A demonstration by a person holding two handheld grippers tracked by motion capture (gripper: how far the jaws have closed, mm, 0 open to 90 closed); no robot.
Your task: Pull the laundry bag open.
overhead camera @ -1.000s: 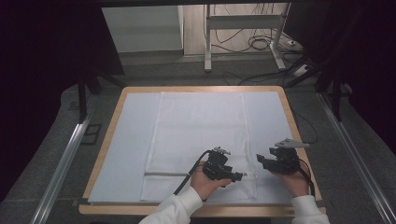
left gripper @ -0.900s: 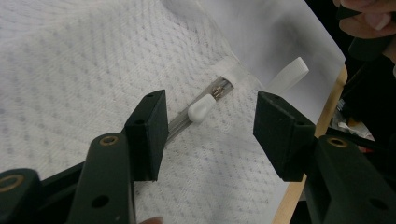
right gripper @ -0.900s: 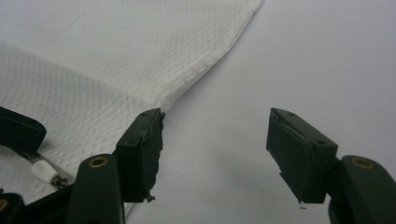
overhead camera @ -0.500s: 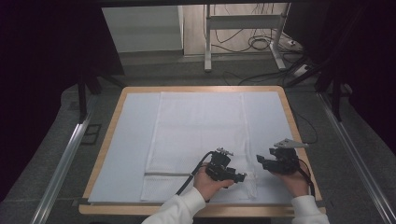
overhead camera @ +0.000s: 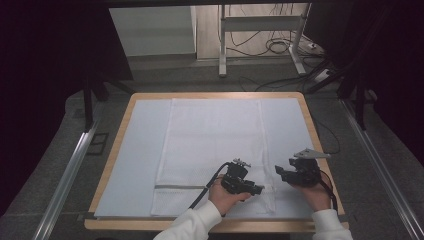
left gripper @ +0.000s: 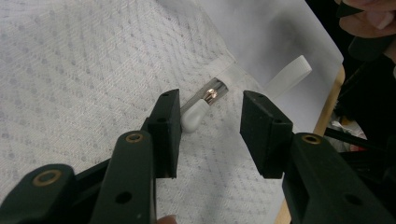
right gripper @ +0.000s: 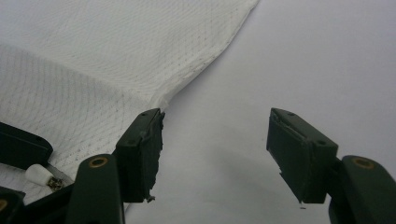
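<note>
In the high view, a white mesh bag (overhead camera: pixel 212 155) lies flat in the middle of the frame on a pale sheet (overhead camera: pixel 135 160) that covers the wooden table (overhead camera: pixel 310 125). The left gripper (overhead camera: pixel 250 188) sits at the lower centre, over the lower right corner of the bag. The right gripper (overhead camera: pixel 280 173) is at the lower right, just beside the bag's right edge.

In the left gripper view, the zipper pull (left gripper: pixel 198 109) with its white tip lies at the centre, between the two jaws; they have just been closing but do not touch it yet. A white loop (left gripper: pixel 289 74) is at the upper right.

In the right gripper view, the jaws stand wide apart and hold nothing, over the bare sheet (right gripper: pixel 289 60). The bag's edge (right gripper: pixel 205 60) runs from the upper middle to the left jaw.
</note>
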